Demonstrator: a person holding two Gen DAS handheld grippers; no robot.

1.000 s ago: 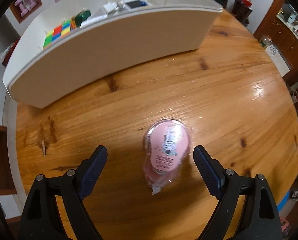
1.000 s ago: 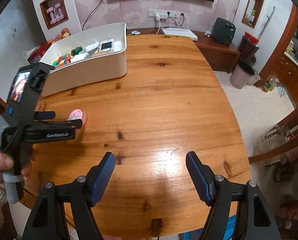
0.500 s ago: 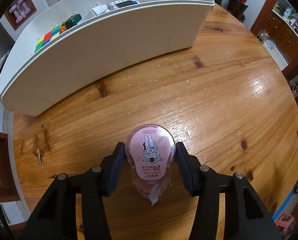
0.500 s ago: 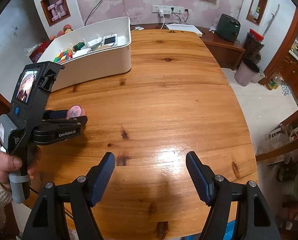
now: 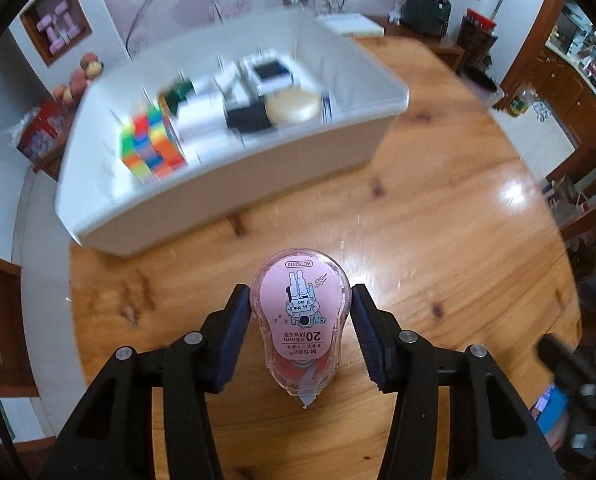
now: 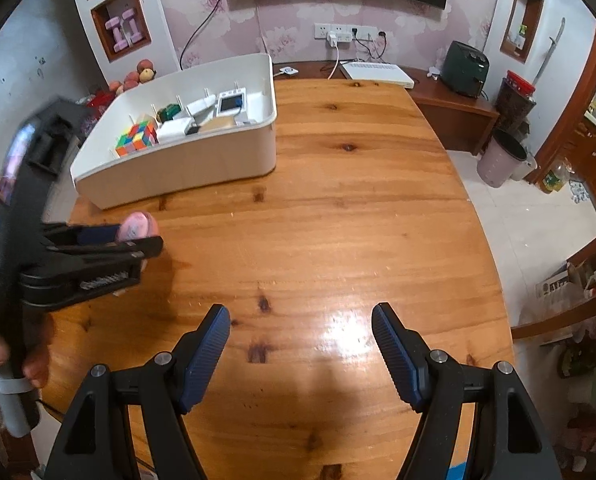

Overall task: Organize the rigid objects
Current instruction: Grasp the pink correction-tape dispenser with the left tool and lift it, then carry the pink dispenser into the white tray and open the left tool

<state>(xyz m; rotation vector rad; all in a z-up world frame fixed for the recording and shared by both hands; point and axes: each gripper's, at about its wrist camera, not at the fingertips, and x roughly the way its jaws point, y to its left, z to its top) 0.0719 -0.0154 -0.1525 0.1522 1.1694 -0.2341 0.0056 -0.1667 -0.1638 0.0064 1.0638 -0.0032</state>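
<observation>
My left gripper [image 5: 300, 320] is shut on a pink correction tape dispenser [image 5: 300, 312], both blue pads pressed on its clear sides, and holds it lifted above the wooden table [image 5: 438, 248]. From the right wrist view the same pink dispenser [image 6: 136, 227] shows at the tip of the left gripper [image 6: 138, 240], a hand on its handle. Beyond it stands the white bin [image 5: 218, 196], which holds a colourful puzzle cube [image 5: 150, 144] and several small items. My right gripper [image 6: 300, 344] is open over bare wood, nothing between its fingers.
The white bin [image 6: 186, 172] sits at the table's far left. A round tan lid [image 5: 294, 106] and a small white device [image 6: 230, 104] lie inside it. Chairs stand off the table's right edge, a bin and cabinet behind.
The left gripper closed around the pink dispenser on the table, then lifted it, so the bin's inside now shows. The right gripper stayed put.
</observation>
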